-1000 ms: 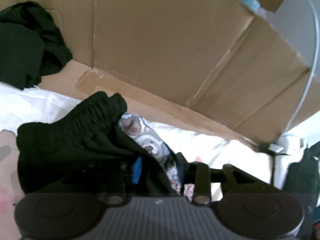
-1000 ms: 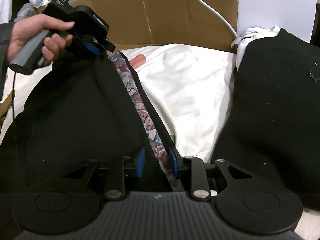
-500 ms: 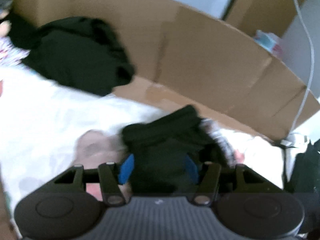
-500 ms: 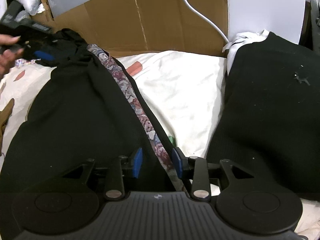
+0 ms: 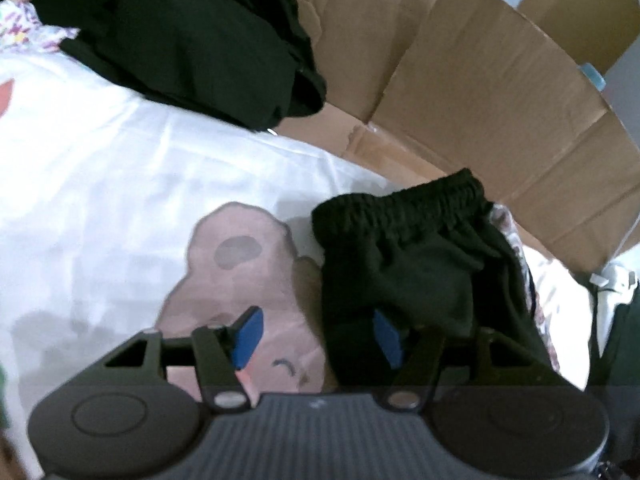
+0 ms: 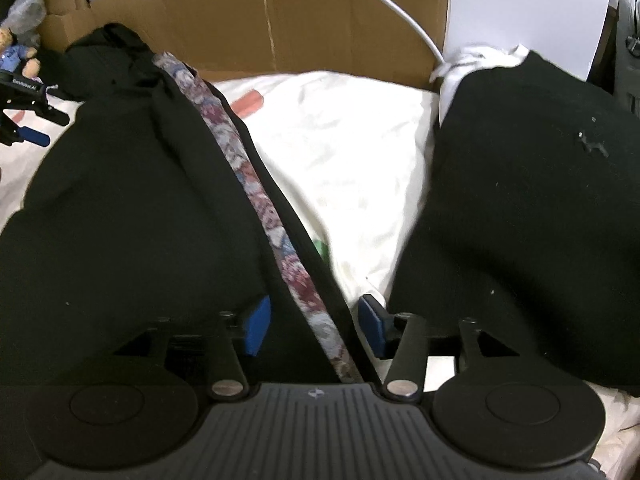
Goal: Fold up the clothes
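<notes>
Both jaws opening, I let the black trousers (image 6: 132,208) settle folded on the white sheet (image 6: 344,152); left gripper (image 5: 316,338) and right gripper (image 6: 314,324) hold nothing, so lift straight off.

A white bedsheet (image 6: 352,152) printed with pale pink figures (image 5: 236,264) covers the work surface. Along its far edge stand flattened brown cardboard panels (image 5: 480,92), creased and taped at the folds, forming a low wall. Behind them a plain white wall (image 6: 528,8) shows at the far right corner, with a white cable (image 6: 400,12) running down across the cardboard. Near the far left corner sits a small stuffed toy (image 6: 20,52) (blue-dressed, partly cut off). Light is soft and even.
</notes>
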The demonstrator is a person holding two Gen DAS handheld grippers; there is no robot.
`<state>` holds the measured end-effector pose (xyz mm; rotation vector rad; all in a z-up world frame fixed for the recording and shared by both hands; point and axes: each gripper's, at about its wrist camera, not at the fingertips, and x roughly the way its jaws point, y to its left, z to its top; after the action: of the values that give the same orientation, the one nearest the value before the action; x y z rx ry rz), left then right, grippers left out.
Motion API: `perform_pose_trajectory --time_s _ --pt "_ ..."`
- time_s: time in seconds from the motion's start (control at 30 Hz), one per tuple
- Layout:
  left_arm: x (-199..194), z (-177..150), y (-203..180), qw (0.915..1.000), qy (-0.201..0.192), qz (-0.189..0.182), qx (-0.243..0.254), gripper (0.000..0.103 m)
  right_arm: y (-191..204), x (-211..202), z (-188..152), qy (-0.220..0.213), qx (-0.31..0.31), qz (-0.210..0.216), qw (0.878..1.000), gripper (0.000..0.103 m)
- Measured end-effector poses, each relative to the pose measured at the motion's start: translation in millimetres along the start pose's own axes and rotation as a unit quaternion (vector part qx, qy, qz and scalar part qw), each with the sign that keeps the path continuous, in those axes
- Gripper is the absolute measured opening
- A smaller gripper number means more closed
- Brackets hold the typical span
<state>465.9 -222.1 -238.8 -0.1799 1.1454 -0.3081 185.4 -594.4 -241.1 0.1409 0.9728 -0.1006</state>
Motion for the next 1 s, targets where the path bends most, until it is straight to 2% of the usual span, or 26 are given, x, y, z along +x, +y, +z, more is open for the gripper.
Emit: perform_pose_trajectory --time_s 0.17,0.23,0.27,0.3,0.33,0.37,0.4,0.47,0.53,0.7,0.83,0.9,1.0 --pt "30 2 -1 0.9999 0.012 -0.007 -0.001 0.063 0 7 1 0.002 -0.007 0.001 1.0 0.058" --pt "33 1 -3 0.9999 0.009 -0.008 0.007 0.06 -5 9 1 0.004 -0.002 0.01 1.0 0.058" --pt "35 1 -4 0.9998 0.008 -0.011 0.017 0.048 -5 9 2 0.005 0.001 0.012 1.0 0.058" --pt "36 2 -5 0.9995 0.008 -0.017 0.024 0.02 -6 9 2 0.005 0.001 0.013 1.0 0.058" --pt "37 4 -4 0.9992 0.011 -0.03 0.023 0.015 -6 10 2 0.006 0.001 0.015 1.0 0.058" --pt "37 6 -4 0.9988 0.016 -0.043 0.016 0.014 -6 10 2 0.006 0.0 0.015 1.0 0.058" --pt "37 6 -6 0.9989 0.014 -0.037 0.025 0.013 -5 10 2 0.006 0.0 0.016 1.0 0.058" --pt "33 8 -13 0.9978 0.009 -0.019 0.063 0.011 -6 10 1 0.006 0.0 0.018 1.0 0.058" --pt "27 12 -16 0.997 -0.006 0.002 0.077 0.011 -6 10 2 0.006 0.0 0.02 1.0 0.058" --pt "5 18 -14 0.9932 -0.055 0.071 0.074 0.011 -9 11 2 0.007 -0.004 0.023 1.0 0.057" --pt "-6 7 -10 0.9967 -0.034 0.043 0.059 0.015 -8 9 4 0.01 -0.006 0.016 1.0 0.057" --pt "-10 -2 -11 0.9972 -0.02 0.037 0.062 0.024 -8 6 4 0.011 -0.007 0.012 1.0 0.057" --pt "-18 -17 -11 0.9975 -0.002 0.035 0.06 0.032 -7 3 4 0.012 -0.01 0.009 1.0 0.057"
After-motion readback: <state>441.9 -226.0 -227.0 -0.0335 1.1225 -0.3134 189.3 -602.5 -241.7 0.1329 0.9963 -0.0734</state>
